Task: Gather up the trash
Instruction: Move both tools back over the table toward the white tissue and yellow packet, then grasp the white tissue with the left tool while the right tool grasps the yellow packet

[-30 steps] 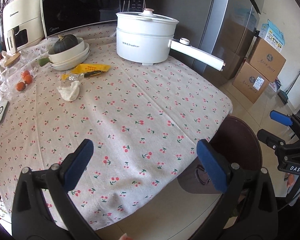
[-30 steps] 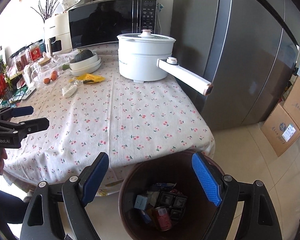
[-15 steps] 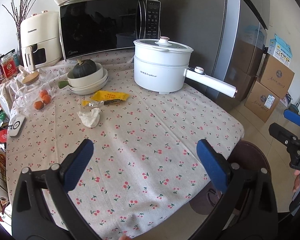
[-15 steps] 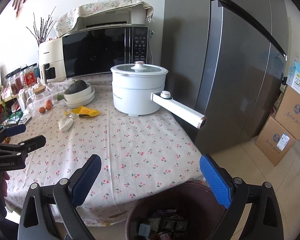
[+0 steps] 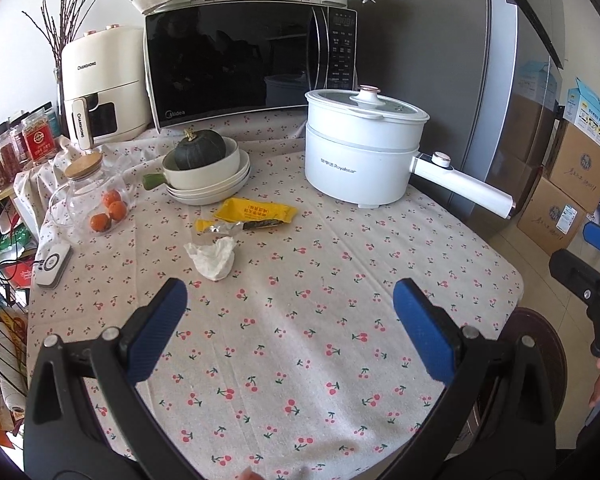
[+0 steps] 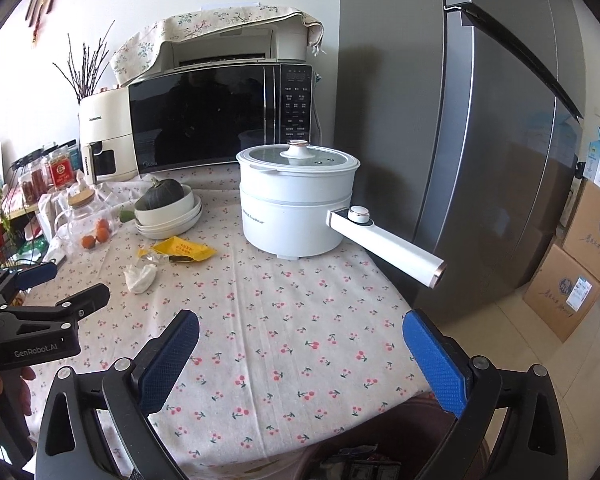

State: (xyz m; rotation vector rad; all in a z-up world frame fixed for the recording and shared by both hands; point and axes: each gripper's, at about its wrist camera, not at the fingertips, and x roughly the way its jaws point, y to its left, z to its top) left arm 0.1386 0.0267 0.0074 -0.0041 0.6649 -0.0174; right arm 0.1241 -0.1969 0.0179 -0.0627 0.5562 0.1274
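Observation:
On the cherry-print tablecloth (image 5: 300, 320) lie a crumpled white tissue (image 5: 214, 258) (image 6: 140, 276), a yellow snack wrapper (image 5: 256, 210) (image 6: 186, 249) and a torn foil wrapper (image 5: 236, 226) (image 6: 168, 258). My left gripper (image 5: 290, 300) hangs open over the near part of the table, short of the tissue, nothing between its fingers. My right gripper (image 6: 300, 330) is open and empty too, above the table's near edge and the brown trash bin (image 5: 536, 344) (image 6: 428, 412), whose rim and some contents show at the bottom of the right wrist view.
A white electric pot (image 5: 360, 152) (image 6: 296, 204) with a long handle (image 6: 384, 244) juts toward the fridge (image 6: 480, 140). Stacked bowls with a dark squash (image 5: 200, 148), a glass jar of oranges (image 5: 92, 196), a microwave (image 5: 252, 56) and cardboard boxes (image 5: 568, 184) stand around.
Both views have tilted up and drawn back from the bin toward the table. The right gripper's jaws have spread wider. The bin's inside has almost slipped out of the right view.

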